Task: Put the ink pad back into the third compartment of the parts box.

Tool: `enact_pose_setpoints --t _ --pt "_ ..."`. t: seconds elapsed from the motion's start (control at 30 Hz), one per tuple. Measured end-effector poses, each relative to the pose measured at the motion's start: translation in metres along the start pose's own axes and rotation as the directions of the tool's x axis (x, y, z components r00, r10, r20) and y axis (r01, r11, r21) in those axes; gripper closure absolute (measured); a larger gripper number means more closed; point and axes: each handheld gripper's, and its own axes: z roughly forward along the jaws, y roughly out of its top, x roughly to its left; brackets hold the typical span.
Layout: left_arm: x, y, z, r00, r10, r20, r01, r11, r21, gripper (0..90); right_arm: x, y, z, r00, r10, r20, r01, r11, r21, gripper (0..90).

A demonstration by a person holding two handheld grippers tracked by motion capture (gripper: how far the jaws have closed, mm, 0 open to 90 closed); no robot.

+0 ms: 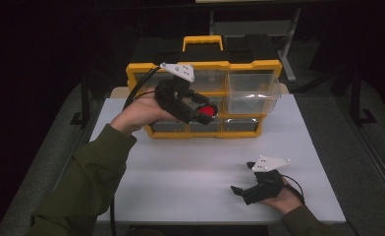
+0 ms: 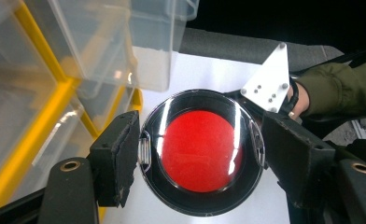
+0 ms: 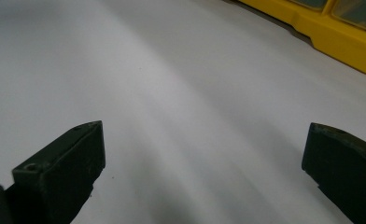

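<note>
Both jaws of our left gripper (image 2: 200, 154) clamped the round red-filled black case (image 2: 200, 151), just before the yellow drawer organizer (image 1: 205, 101); our right gripper (image 1: 240, 191) rested on the white table (image 1: 190, 172), jaws spread wide.

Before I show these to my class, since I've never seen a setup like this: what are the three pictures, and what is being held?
A person works at a white table with a hand-held gripper in each hand; no robot arm is involved. One picture comes from a camera above the table, the other two from cameras riding on the grippers. The left gripper, raised in front of a yellow organizer with clear drawers, has its fingers closed on a round black container with a red inside. One clear drawer stands pulled out. The right gripper rests low near the table's front edge, open, holding nothing.
</note>
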Motion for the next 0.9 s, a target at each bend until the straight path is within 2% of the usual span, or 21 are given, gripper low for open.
enact_pose_setpoints --t 0.5,0.9 --pt "0.003 0.042 -0.019 0.9991 0.035 -0.025 -0.035 0.9993 -0.015 30.0 0.0 0.0 0.0 1.0 0.0 -0.001 0.0 1.0 0.001 0.0" --pt "0.012 0.069 -0.021 0.9988 0.032 -0.037 -0.033 0.999 -0.028 30.0 0.0 0.0 0.0 1.0 -0.003 -0.001 0.003 1.0 -0.001 0.0"
